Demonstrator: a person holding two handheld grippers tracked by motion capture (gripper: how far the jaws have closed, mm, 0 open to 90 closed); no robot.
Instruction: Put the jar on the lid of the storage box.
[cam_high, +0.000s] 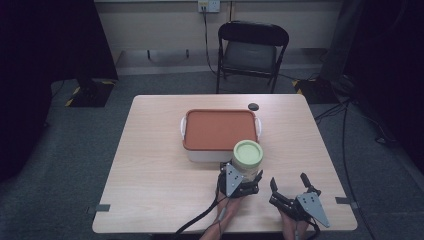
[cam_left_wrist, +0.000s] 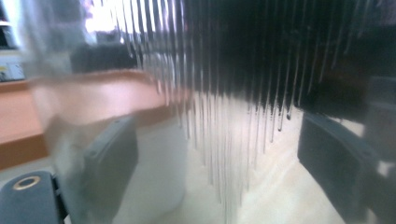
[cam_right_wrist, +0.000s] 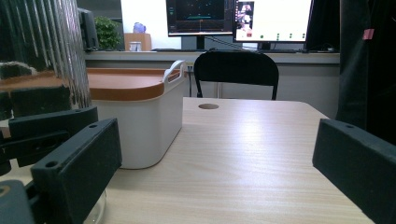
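- Jar (cam_high: 247, 159), one, clear ribbed glass with pale green lid (cam_high: 248, 152), is standing at the near-centre of the table (cam_high: 150, 165), just in front of the white box, held between the left gripper's jaws.
- Left gripper (cam_high: 243, 176), one, is sitting clamped on the jar; in the left gripper view the ribbed glass (cam_left_wrist: 224, 116) is blurring everything behind it, with a jaw showing on each side.
- Right gripper (cam_high: 289, 183), one, is resting near the table's front right, jaws spread apart with nothing between them, just beside the jar but not touching it.
- Forearms, two, are getting cut off at the bottom edge of the high view.
- White box (cam_high: 200, 152), one, with orange lid (cam_high: 219, 129), is sitting mid-table; its near right corner is hiding behind the jar.
- Small dark round spot (cam_high: 253, 106), one, is lying past the box; hard to tell what it is.
- Black folding chair (cam_high: 252, 47), one, is standing beyond the table's far edge.
- Monitors (cam_right_wrist: 238, 16), two, are glowing far off in the right gripper view, tops cut off.
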